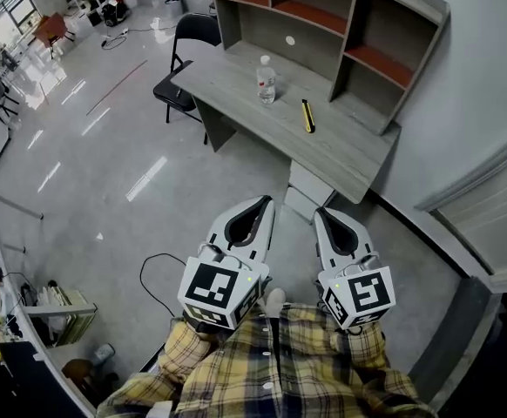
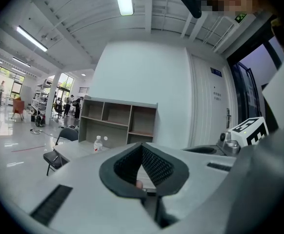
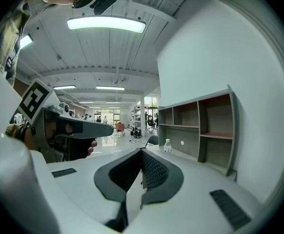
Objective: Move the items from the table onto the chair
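A grey wooden desk [image 1: 349, 151] carries an open shelf unit [image 1: 341, 24] along its back edge. A clear plastic water bottle [image 1: 266, 81] stands upright near the middle of the desk, towards the left end. A yellow and black utility knife [image 1: 307, 116] lies to its right, apart from it and closer to the front edge. A black folding chair [image 1: 192, 30] stands at the desk's left end. A small white drawer cabinet [image 1: 308, 190] sits under the right part.

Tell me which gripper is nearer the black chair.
Left. The left gripper hangs well short of the chair, which stands ahead and off to its left. The right gripper sits on the left one's far side, so farther away.
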`<state>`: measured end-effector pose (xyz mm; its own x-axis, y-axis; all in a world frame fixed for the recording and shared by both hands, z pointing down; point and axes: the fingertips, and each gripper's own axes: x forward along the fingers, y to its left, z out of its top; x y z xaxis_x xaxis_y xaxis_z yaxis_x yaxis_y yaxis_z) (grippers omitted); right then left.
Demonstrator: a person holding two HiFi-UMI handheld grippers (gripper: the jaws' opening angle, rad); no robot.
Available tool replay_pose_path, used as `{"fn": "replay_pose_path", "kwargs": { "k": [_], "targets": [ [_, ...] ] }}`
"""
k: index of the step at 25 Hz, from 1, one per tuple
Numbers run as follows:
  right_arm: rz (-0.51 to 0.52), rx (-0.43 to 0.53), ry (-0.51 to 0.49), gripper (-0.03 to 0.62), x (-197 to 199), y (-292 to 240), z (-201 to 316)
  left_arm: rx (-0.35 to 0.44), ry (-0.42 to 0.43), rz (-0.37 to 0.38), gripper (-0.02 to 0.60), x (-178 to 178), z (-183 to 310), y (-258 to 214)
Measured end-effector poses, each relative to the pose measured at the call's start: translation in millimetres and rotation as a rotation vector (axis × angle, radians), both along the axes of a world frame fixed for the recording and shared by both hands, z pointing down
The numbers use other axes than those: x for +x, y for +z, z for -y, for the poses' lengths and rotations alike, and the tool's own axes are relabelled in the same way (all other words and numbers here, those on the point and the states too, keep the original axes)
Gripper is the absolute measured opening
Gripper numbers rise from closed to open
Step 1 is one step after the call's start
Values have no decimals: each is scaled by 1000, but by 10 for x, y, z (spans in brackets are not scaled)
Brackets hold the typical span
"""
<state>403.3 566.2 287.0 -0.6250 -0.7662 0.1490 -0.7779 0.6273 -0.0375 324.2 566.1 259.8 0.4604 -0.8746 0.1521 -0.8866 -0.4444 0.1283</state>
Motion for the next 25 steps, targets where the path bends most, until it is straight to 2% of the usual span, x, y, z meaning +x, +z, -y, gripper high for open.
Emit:
{"fn": "replay_pose_path", "kwargs": {
  "k": [5,12,20,25],
  "targets": [
    [-9,3,-42,17,-224,28,76,-10,-28,-9,3,-190,84,45],
    [-21,-10,-50,17,-699,203,516,-19,-43,-28,3,-703,573,228],
    [-49,-13,-1,17,-1593,169,1277,-16,-5,-13,3,-1635,1370,158],
    [-39,-35,56,17,-2016,219,1774,-24,16,-10,3,-2212,1860,163]
  ]
}}
